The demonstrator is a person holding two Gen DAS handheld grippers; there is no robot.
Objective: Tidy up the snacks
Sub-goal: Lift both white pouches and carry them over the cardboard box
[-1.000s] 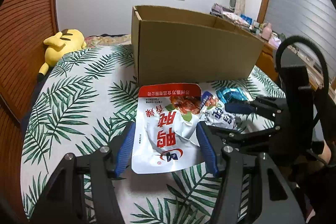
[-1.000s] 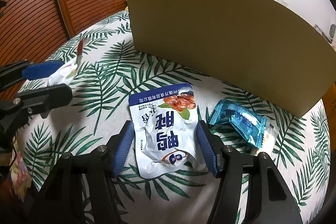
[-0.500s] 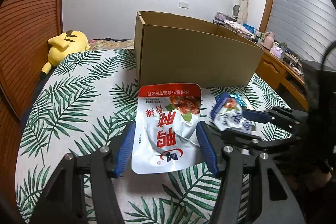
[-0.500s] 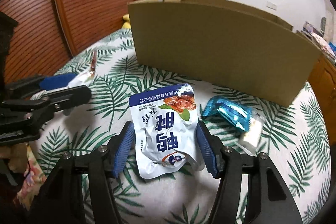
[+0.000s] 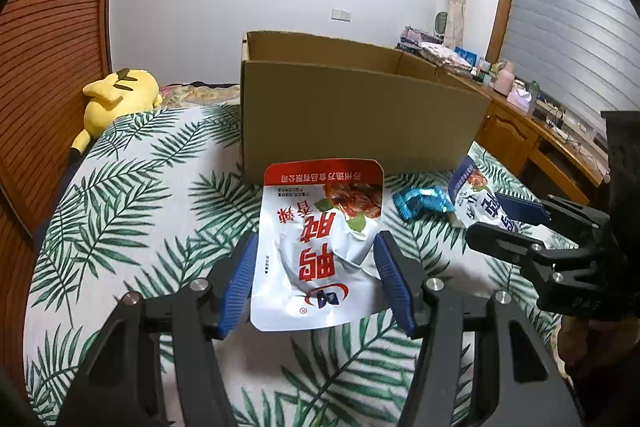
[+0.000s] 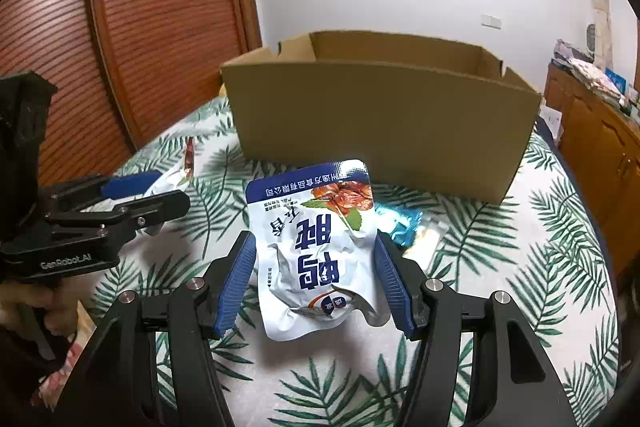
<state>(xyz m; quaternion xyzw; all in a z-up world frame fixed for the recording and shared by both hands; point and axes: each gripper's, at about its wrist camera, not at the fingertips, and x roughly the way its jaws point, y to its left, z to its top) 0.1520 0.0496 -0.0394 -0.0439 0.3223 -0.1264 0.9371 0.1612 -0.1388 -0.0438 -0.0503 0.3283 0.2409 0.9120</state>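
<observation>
Snacks counted, one red bag [image 5: 320, 247] squeezed in left gripper [image 5: 316, 279] fingers, one blue bag [image 6: 316, 247] squeezed in right gripper [image 6: 316, 279] fingers, one teal packet [image 5: 420, 201] on bed, one open box [image 5: 360, 123].

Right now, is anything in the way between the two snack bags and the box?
Nothing visible blocks either. The left gripper holds the red-topped snack pouch and the right gripper holds the blue-topped snack pouch, both facing the cardboard box. Only its near wall must be cleared. The teal wrapper lies low on the bedspread.

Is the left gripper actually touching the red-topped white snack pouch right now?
Touching. The left wrist view shows the left gripper shut on the red-topped white snack pouch, both blue pads pressing its crumpled sides.
</observation>
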